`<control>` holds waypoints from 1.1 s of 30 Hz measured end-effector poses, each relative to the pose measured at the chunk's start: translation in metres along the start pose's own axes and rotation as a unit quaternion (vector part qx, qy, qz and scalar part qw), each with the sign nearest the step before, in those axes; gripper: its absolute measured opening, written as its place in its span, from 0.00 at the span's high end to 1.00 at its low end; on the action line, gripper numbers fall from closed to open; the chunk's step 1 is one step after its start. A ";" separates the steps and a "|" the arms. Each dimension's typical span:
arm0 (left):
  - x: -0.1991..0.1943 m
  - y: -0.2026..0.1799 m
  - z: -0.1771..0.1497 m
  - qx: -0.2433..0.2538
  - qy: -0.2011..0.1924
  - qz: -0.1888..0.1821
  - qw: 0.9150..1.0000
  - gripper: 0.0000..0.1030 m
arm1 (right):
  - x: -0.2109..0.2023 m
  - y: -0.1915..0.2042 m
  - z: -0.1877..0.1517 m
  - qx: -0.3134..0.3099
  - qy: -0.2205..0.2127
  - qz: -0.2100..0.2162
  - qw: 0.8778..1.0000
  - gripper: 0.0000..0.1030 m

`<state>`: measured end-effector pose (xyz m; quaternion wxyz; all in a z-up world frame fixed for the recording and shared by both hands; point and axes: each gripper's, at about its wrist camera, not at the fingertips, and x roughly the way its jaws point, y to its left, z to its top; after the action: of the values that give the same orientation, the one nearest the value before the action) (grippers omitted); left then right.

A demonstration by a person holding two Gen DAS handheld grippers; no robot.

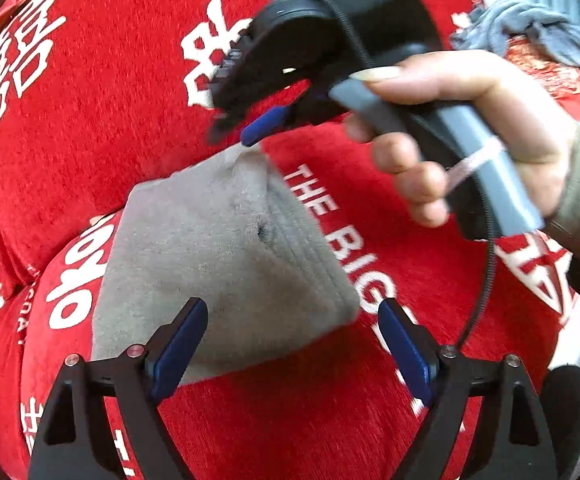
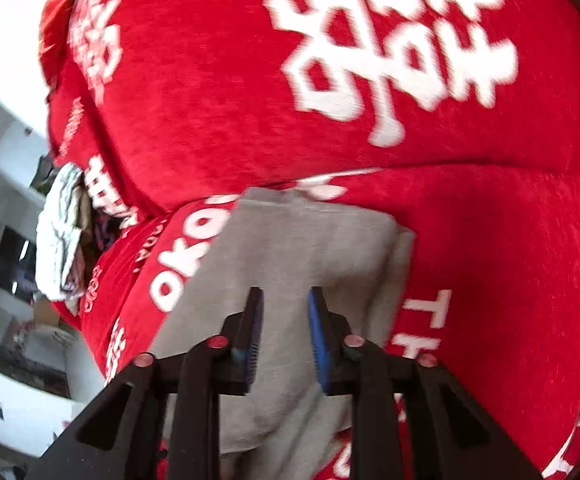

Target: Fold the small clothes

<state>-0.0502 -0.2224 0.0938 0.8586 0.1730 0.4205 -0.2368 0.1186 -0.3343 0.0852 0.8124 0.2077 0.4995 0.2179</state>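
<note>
— What can't you make out?
— The right gripper (image 1: pixel 245 120) blurs at its tips, and the grey garment (image 2: pixel 290 248) runs under the fingers.
— Elsewhere?
— The crumpled grey cloth (image 1: pixel 530 28) is cut off at the edge.

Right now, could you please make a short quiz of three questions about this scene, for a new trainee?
1. True or false: the left gripper is clamped on the grey garment.
2. What does the grey garment lie on?
A. a wooden floor
B. a red cover with white lettering
C. a blue tray
3. In the right wrist view, is any cloth pinched between the pads of the right gripper?

Key: 1 false, its jaws stand open. 2 B. 3 No, the pads stand apart above the garment.
</note>
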 end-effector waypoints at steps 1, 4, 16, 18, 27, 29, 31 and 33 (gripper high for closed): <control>-0.006 0.004 -0.002 -0.002 -0.006 -0.004 1.000 0.15 | -0.002 0.008 -0.002 -0.010 -0.003 -0.007 1.000 0.35; -0.022 0.028 -0.004 -0.017 -0.031 -0.013 0.999 0.15 | -0.003 0.022 -0.012 -0.023 0.005 -0.032 0.999 0.33; 0.006 0.152 -0.012 -0.217 0.000 0.013 0.976 0.15 | 0.032 0.007 -0.060 0.023 0.050 -0.092 0.994 0.72; 0.015 0.154 -0.016 -0.215 0.019 0.031 0.976 0.15 | 0.024 0.005 -0.061 0.028 0.031 -0.082 0.996 0.80; 0.040 0.142 -0.026 -0.200 0.057 0.008 0.978 0.15 | 0.013 -0.015 -0.067 0.051 0.005 -0.065 0.997 0.84; 0.035 0.141 -0.026 -0.194 0.054 0.013 0.979 0.15 | 0.011 -0.013 -0.067 0.052 0.007 -0.067 0.996 0.78; 0.027 0.141 -0.023 -0.185 0.047 0.021 0.981 0.15 | 0.002 -0.008 -0.067 0.047 0.005 -0.079 0.996 0.67; 0.021 0.142 -0.020 -0.177 0.041 0.035 0.983 0.15 | -0.014 0.002 -0.066 0.037 -0.018 -0.101 0.994 0.50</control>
<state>0.0269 -0.1000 0.0795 0.8655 0.0423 0.4841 -0.1211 0.0531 -0.3332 0.0691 0.8309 0.1901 0.5106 0.1127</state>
